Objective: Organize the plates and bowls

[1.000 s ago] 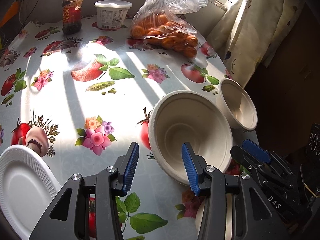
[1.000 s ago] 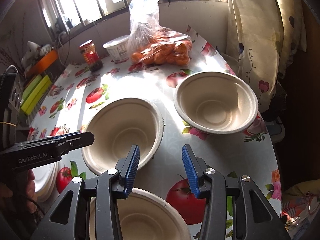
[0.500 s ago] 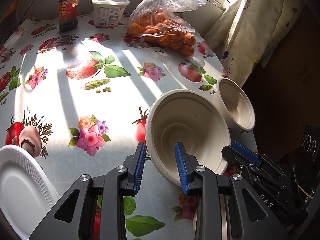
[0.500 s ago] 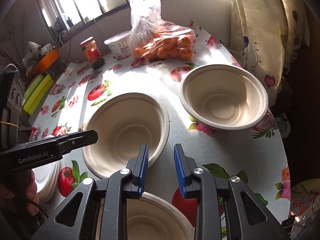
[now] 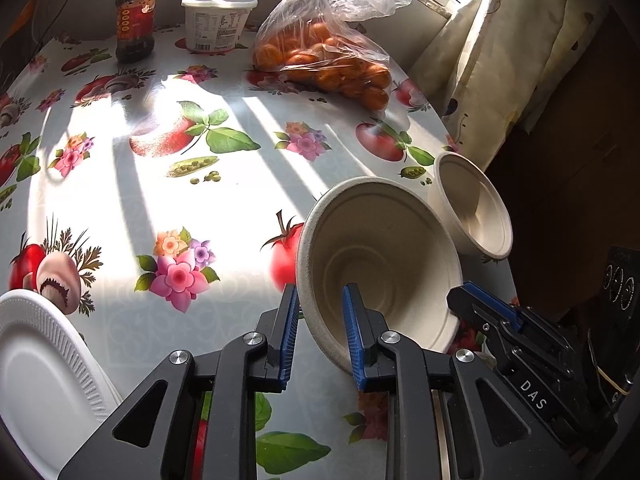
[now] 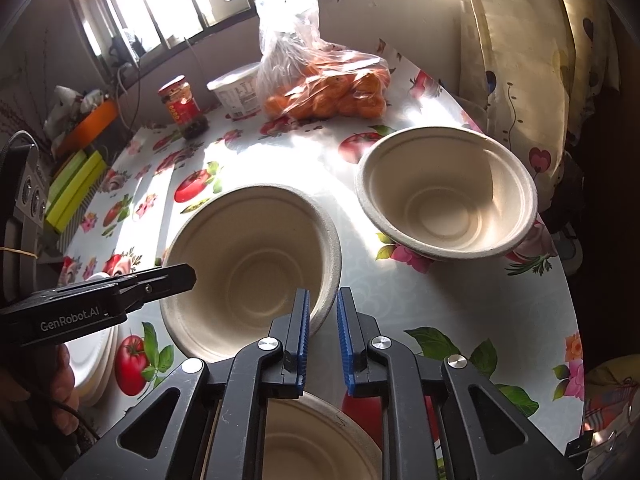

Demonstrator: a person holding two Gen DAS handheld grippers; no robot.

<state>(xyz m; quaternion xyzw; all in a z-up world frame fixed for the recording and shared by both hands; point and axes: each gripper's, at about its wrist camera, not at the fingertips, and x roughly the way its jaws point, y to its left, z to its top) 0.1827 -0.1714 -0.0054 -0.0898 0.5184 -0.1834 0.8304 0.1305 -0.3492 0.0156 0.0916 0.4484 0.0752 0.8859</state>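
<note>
Three beige paper bowls stand on the fruit-print table. The middle bowl [image 5: 384, 264] [image 6: 248, 264] has my left gripper [image 5: 320, 289] on its near left rim. The jaws are closing, one pad inside the wall and one outside. My right gripper [image 6: 322, 292] is shut on the same bowl's near right rim, seen from the side in the left wrist view as the right gripper [image 5: 456, 300]. A second bowl [image 6: 444, 196] [image 5: 476, 208] sits at the right table edge. A third bowl [image 6: 316, 440] lies under my right gripper. White foam plates [image 5: 36, 368] are stacked at the near left.
At the back stand a bag of oranges [image 5: 324, 60], a white tub [image 5: 218, 20] and a dark jar [image 5: 135, 20]. A curtain [image 5: 500, 60] hangs past the right table edge. A hand [image 6: 60, 372] holds the left gripper [image 6: 192, 276].
Both grippers' jaws have narrowed from wide apart to close together. The middle bowl's rim now sits between each pair of pads. The bowls and plates have stayed put.
</note>
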